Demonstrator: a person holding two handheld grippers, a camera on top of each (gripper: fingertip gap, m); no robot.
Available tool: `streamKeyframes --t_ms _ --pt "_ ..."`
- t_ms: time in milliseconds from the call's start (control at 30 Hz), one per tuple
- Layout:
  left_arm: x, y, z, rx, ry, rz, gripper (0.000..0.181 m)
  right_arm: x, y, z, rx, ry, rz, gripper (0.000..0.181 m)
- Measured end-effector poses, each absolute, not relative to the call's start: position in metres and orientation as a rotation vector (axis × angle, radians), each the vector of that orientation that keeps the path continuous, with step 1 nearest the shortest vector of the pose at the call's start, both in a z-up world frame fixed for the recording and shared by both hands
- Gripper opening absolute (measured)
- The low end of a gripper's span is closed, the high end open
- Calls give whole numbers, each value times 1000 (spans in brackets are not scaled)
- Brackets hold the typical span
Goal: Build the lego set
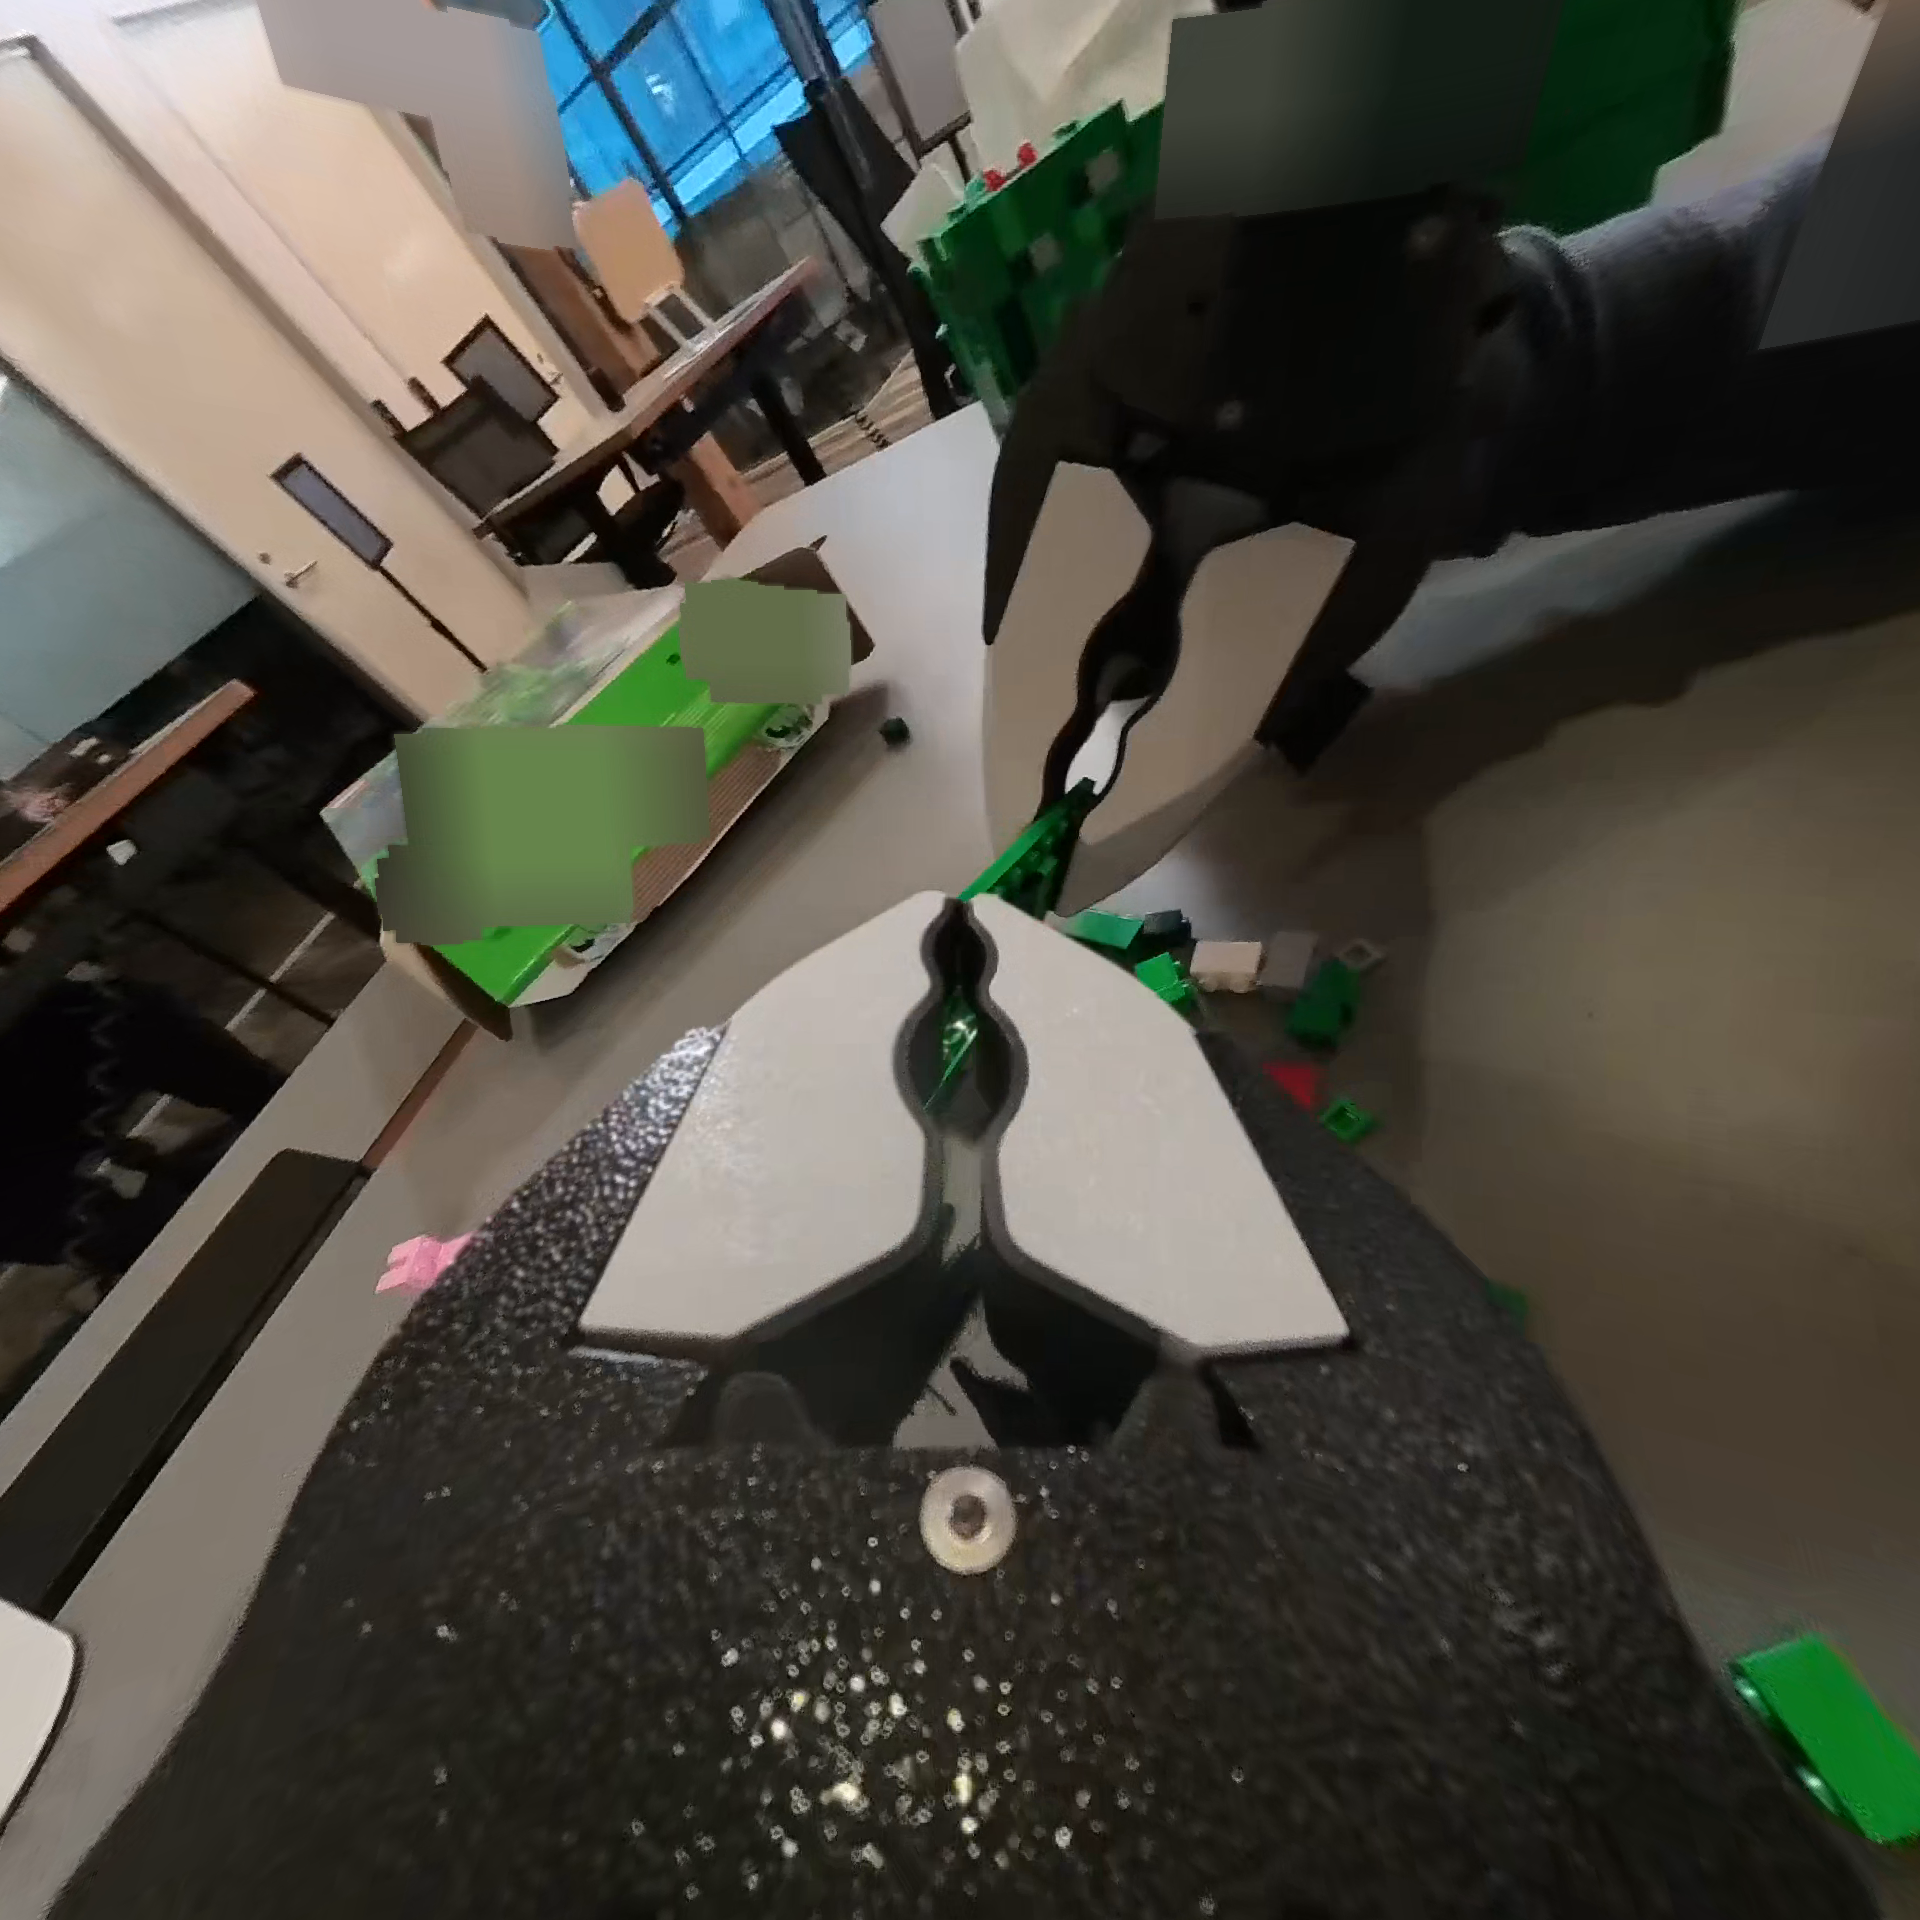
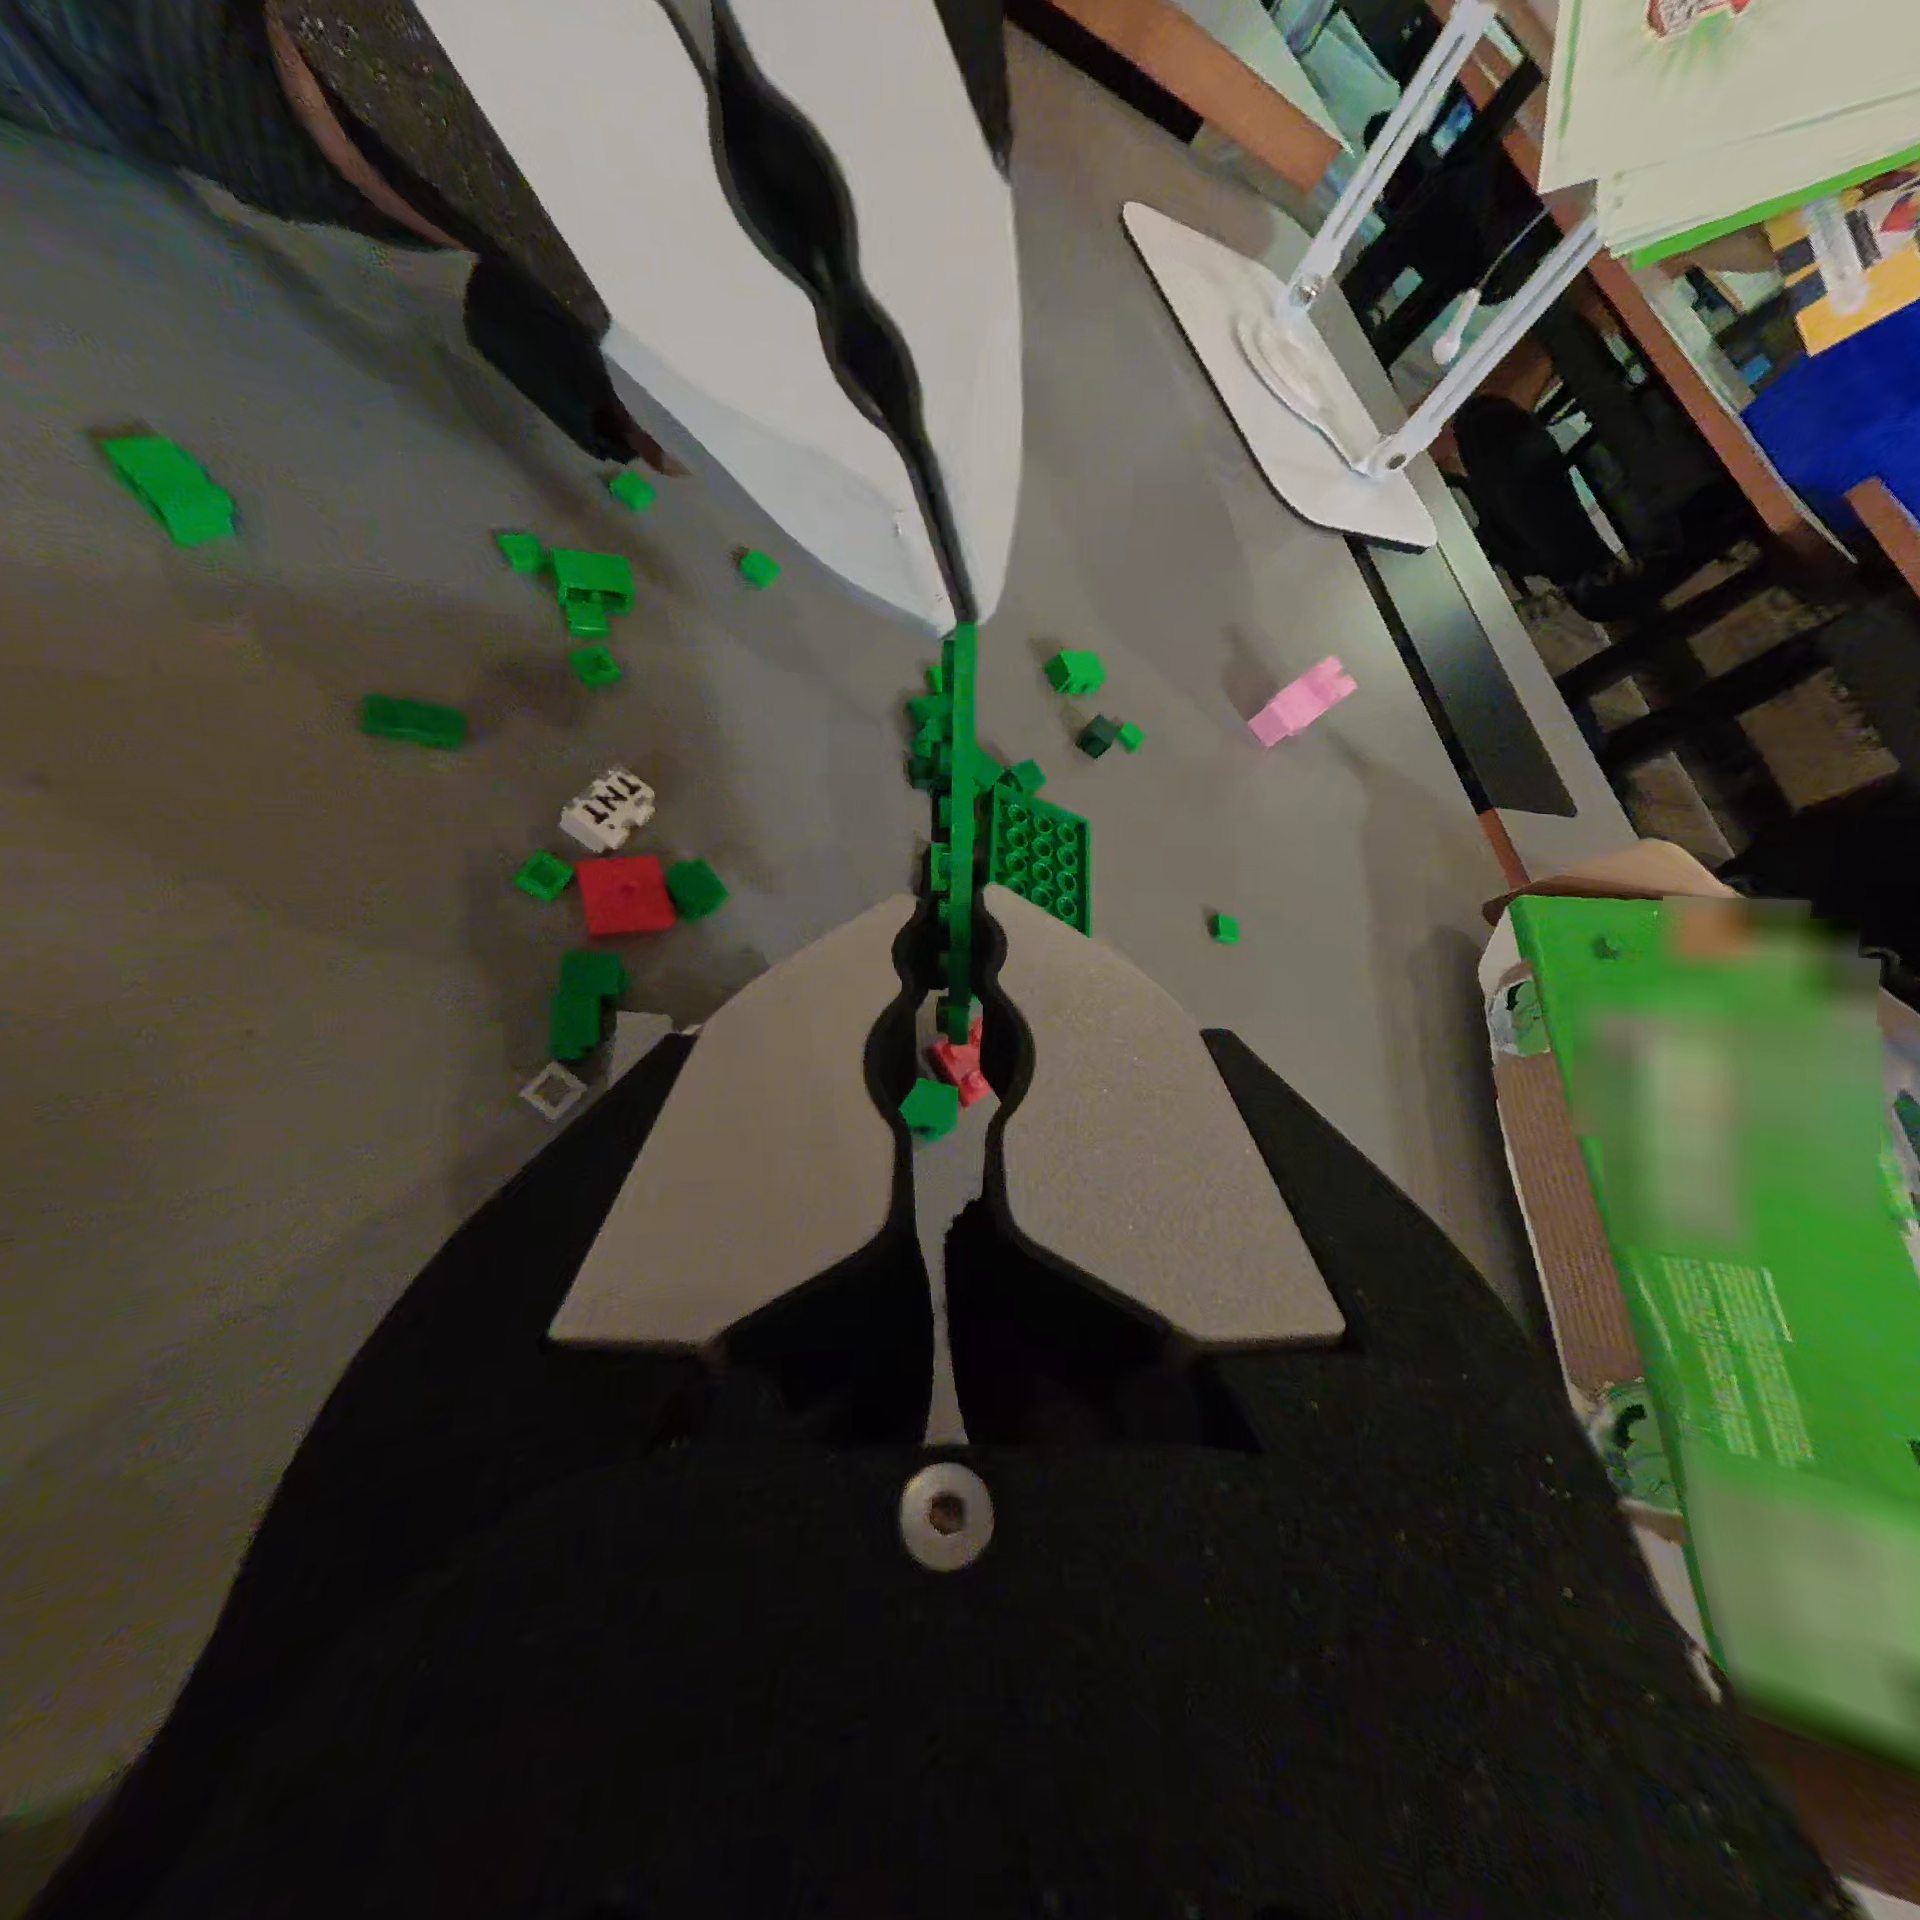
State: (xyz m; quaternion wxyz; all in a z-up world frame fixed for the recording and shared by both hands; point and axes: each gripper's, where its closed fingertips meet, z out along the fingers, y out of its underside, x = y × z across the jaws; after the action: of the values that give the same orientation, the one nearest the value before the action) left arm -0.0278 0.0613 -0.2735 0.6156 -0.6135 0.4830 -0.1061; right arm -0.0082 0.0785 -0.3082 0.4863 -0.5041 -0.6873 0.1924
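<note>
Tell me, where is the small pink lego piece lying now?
In the right wrist view, the small pink lego piece lies alone on the grey table, right of the green plate that both grippers hold, below the white lamp base.

Office interior: cream walls [image 1: 208, 343] with a door [image 1: 312, 520], blue-lit gridded windows [image 1: 665, 94], wooden tables [image 1: 665, 416] with dark chairs [image 1: 478, 436], frosted glass partition [image 1: 94, 582], grey bench [image 1: 1610, 1195], white lamp stand [image 2: 1340, 343] at its edge.

Dim indoor light, soft shadows, blurred fisheye-warped edges.
</note>
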Motion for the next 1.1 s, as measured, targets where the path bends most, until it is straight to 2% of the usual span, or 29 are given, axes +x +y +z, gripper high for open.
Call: streamKeyframes --t_ms 33,233,300,467,733,833,1100 --pt "-27 60 -274 -1414 1122 -252 3 -7 78 -307 -1222 -1673 474 6" --pt "-30 62 -278 -1489 1092 -329 28 -6 83 -313 -1205 -1684 392 6" --pt "-30 64 -284 -1503 1091 -318 26 -10 76 -319 -1185 -1723 422 6" --pt "-22 56 -299 -1529 1183 -336 5 -11 72 -328 -1187 -1760 440 6" --pt "-21 55 -310 -1597 1163 -465 8 -13 69 -340 -1238 -1776 522 6" --pt "-21 53 -309 -1610 1165 -479 3 -14 69 -340 -1241 -1769 525 9" --pt "-45 84 -288 -1768 586 -780 0 -14 111 -304 -1320 -1355 422 25"
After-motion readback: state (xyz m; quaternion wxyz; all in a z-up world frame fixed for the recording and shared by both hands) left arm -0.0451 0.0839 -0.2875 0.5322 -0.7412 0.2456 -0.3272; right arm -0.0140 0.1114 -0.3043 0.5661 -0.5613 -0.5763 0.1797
